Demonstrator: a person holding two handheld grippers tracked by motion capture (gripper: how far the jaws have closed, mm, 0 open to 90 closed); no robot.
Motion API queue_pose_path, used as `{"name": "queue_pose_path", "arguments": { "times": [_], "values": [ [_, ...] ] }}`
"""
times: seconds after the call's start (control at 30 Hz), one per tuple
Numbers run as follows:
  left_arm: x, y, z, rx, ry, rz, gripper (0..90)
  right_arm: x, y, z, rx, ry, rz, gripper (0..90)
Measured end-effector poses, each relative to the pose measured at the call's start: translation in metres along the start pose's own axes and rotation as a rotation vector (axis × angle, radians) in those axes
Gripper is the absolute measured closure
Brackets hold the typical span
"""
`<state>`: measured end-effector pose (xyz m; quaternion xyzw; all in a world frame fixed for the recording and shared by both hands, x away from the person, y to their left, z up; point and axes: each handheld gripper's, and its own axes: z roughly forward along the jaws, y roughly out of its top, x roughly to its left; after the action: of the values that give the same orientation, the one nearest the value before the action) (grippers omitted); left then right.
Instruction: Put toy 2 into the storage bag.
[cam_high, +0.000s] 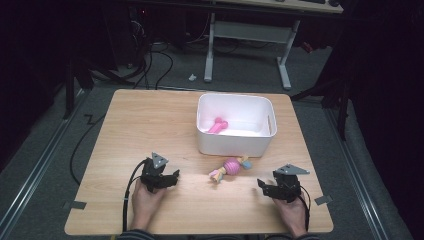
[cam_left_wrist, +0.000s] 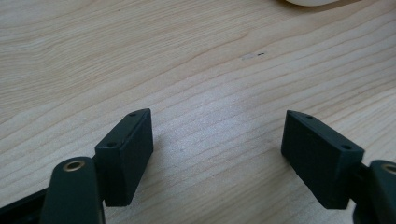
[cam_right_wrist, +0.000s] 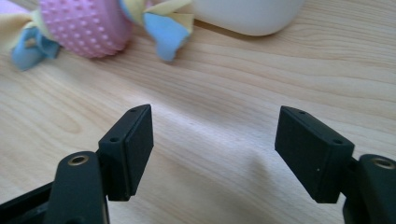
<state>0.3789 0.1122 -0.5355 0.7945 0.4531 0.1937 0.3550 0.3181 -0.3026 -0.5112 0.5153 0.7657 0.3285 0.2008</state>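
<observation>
**Both grippers parked on the near side, toy lying between them and the bin**

Quick status from my end. I've got the left gripper sitting on the near left part of the wooden table, with the hand behind it coming in from the near edge. In the left gripper view its 2 black jaws stand wide apart with bare wood between them, so it's open and has hold of nothing. A sliver of the white bin's rounded bottom edge peeks in at the far right of that view.

The right gripper is on the near right, hand behind it. In the right gripper view its jaws are also spread, nothing between them but tabletop. So it's empty too.

The thing I'm working with is the pink knobbly ball toy with yellow and blue cloth tails. It lies on the table just in front of the near wall of the white bin, roughly midway between the 2 grippers and a bit farther away than both. Neither gripper touches it. From the right gripper's camera it sits up at the far left, right beside the bin.

Inside the bin there's 1 pink item resting on the bottom.
</observation>
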Motion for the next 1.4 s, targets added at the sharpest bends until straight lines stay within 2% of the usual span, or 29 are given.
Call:
{"name": "queue_pose_path", "arguments": {
  "times": [0.2, 0.53, 0.93, 1.0, 1.4],
  "values": [
    [0.0, 0.0, 0.0, 0.0, 0.0, 0.0, 25.5, 0.009, 0.002, 0.001, -0.01, 0.036, -0.026, 29.7],
    [0.0, 0.0, 0.0, 0.0, 0.0, 0.0, 25.4, 0.021, 0.017, 0.002, -0.031, 0.114, -0.034, 32.0],
    [0.0, 0.0, 0.0, 0.0, 0.002, 0.001, 25.3, 0.04, 0.043, 0.009, -0.029, 0.155, -0.099, 32.2],
    [0.0, 0.0, 0.0, 0.0, 0.001, 0.001, 25.3, 0.045, 0.048, 0.01, -0.029, 0.159, -0.122, 32.2],
    [0.0, 0.0, 0.0, -0.001, 0.003, 0.001, 25.3, 0.059, 0.065, 0.026, -0.024, 0.172, -0.161, 32.0]
  ]
}}
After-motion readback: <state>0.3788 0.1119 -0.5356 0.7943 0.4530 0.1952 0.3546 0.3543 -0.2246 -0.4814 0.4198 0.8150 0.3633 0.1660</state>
